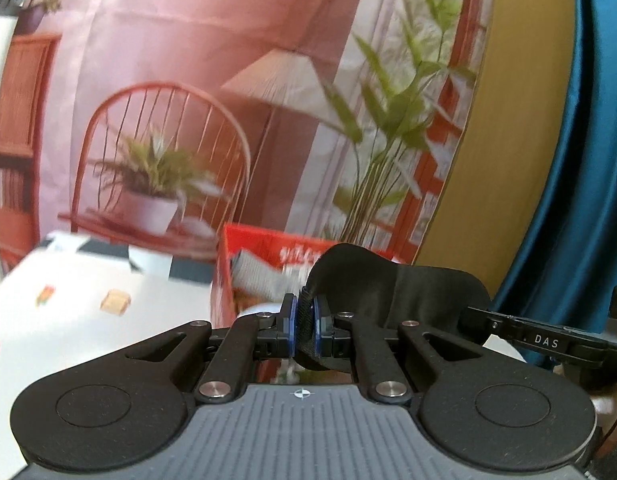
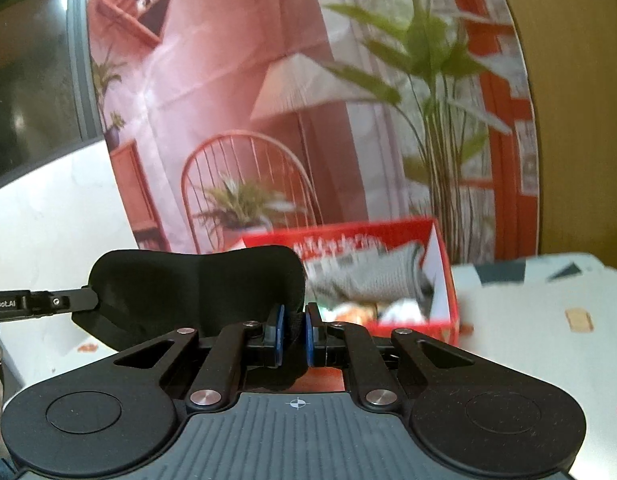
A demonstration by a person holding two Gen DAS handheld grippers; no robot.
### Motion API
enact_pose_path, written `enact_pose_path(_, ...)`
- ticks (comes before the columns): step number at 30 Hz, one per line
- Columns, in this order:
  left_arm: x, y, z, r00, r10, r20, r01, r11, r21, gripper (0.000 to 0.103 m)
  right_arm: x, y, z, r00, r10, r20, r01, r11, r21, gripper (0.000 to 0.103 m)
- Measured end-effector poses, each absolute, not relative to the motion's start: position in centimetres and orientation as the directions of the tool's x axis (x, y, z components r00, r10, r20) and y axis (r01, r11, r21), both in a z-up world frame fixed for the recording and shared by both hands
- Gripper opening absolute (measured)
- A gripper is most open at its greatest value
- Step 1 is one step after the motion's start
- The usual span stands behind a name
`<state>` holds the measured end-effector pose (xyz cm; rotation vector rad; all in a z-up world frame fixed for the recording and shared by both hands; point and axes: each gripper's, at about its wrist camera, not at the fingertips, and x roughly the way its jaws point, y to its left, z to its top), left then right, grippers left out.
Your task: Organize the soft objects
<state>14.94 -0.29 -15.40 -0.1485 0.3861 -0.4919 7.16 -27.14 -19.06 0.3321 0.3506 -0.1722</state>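
- The left gripper (image 1: 304, 322) has its jaws nearly shut, pinching the strap at one end of a black sleep mask (image 1: 392, 284).
- The right gripper (image 2: 293, 332) is closed just as tight on the strap at the mask's other end (image 2: 196, 280), so the mask hangs stretched between the two tools, held up off the white table (image 1: 68, 312).
- Just beyond the mask stands an open red box (image 2: 444, 280) on the table, already holding a folded grey knitted piece (image 2: 372, 280) and other soft items too blurred to name. It looks like the place the mask is meant to go.
- Risk: each hold is only on a thin strap. If the hands pull apart, the elastic could slip from a pair of pads and the mask would swing down from one end.
- Risk: the box is fairly full, so a mask let go too early may catch on the near wall or slide off the grey piece onto the table.
- Risk: lowering both tools together into the box could knock its thin walls and shove it across the table.
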Motion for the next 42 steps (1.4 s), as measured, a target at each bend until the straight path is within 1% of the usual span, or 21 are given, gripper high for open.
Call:
enact_pose_path(5,16.9,-1.8,-13.9,0.826,-0.477,-0.301,0.442,0.879,-0.179,0.009,8.8,-28.4,-17.3,0.937,-0.138,-0.321,0.23,0.934,0.271,0.01)
enact_pose_path(8,19.0,-2.8,-13.5,0.813,-0.477,-0.332,0.443,0.879,-0.178,0.009,10.4,-29.4,-16.6,0.933,-0.158,-0.322,0.247,0.934,0.257,0.01)
enact_pose_path(12,22.0,-3.5,-14.2,0.748,-0.491,-0.446,0.438,0.871,-0.223,0.009,13.0,-30.4,-16.7,0.906,-0.173,-0.387,0.272,0.937,0.219,0.01)
enact_pose_path(14,22.7,-3.8,-14.7,0.732,-0.484,-0.479,0.437,0.873,-0.215,0.009,14.1,-30.7,-17.2,0.889,-0.165,-0.427,0.274,0.939,0.207,0.01)
enact_pose_path(20,24.6,-3.7,-16.6,0.684,-0.47,-0.558,0.422,0.879,-0.222,0.01,15.7,-31.3,-19.2,0.835,-0.144,-0.532,0.284,0.939,0.192,0.01)
enact_pose_path(26,26.4,-4.1,-17.2,0.662,-0.46,-0.592,0.418,0.882,-0.218,0.011,16.0,-32.0,-20.6,0.807,-0.15,-0.571,0.321,0.923,0.212,0.013)
enact_pose_path(28,26.9,-4.3,-17.1,0.663,-0.459,-0.591,0.419,0.882,-0.216,0.014,16.2,-32.1,-20.8,0.799,-0.167,-0.577,0.333,0.923,0.194,0.018)
enact_pose_path(31,27.7,-4.7,-16.9,0.667,-0.466,-0.582,0.423,0.879,-0.221,0.024,16.5,-31.8,-20.6,0.781,-0.241,-0.577,0.366,0.924,0.109,0.022)
enact_pose_path(32,27.8,-4.9,-16.8,0.677,-0.455,-0.578,0.419,0.884,-0.205,0.036,16.5,-31.6,-20.6,0.78,-0.26,-0.569,0.37,0.925,0.084,0.023)
enact_pose_path(33,27.9,-5.1,-16.8,0.691,-0.441,-0.573,0.413,0.891,-0.187,0.043,16.6,-31.4,-20.5,0.779,-0.275,-0.564,0.374,0.925,0.064,0.027)
enact_pose_path(34,27.9,-5.1,-16.7,0.706,-0.428,-0.564,0.407,0.897,-0.172,0.046,16.5,-31.1,-20.5,0.778,-0.299,-0.553,0.383,0.923,0.04,0.031)
enact_pose_path(36,27.9,-5.2,-16.4,0.734,-0.396,-0.552,0.385,0.912,-0.142,0.06,16.3,-30.7,-20.3,0.787,-0.322,-0.526,0.387,0.922,0.015,0.034)
enact_pose_path(37,27.8,-5.1,-16.3,0.749,-0.376,-0.545,0.365,0.921,-0.134,0.064,16.1,-30.4,-20.2,0.789,-0.337,-0.513,0.392,0.92,-0.003,0.037)
enact_pose_path(38,27.7,-4.8,-16.2,0.762,-0.363,-0.536,0.35,0.928,-0.131,0.067,15.8,-30.2,-20.0,0.793,-0.353,-0.496,0.398,0.917,-0.017,0.038)
enact_pose_path(41,27.2,-3.9,-15.8,0.783,-0.351,-0.514,0.327,0.934,-0.141,0.067,14.8,-29.8,-19.6,0.815,-0.367,-0.448,0.408,0.913,-0.004,0.041)
enact_pose_path(42,27.0,-3.6,-15.6,0.79,-0.35,-0.504,0.322,0.935,-0.145,0.067,14.4,-29.8,-19.5,0.825,-0.365,-0.431,0.409,0.913,0.009,0.043)
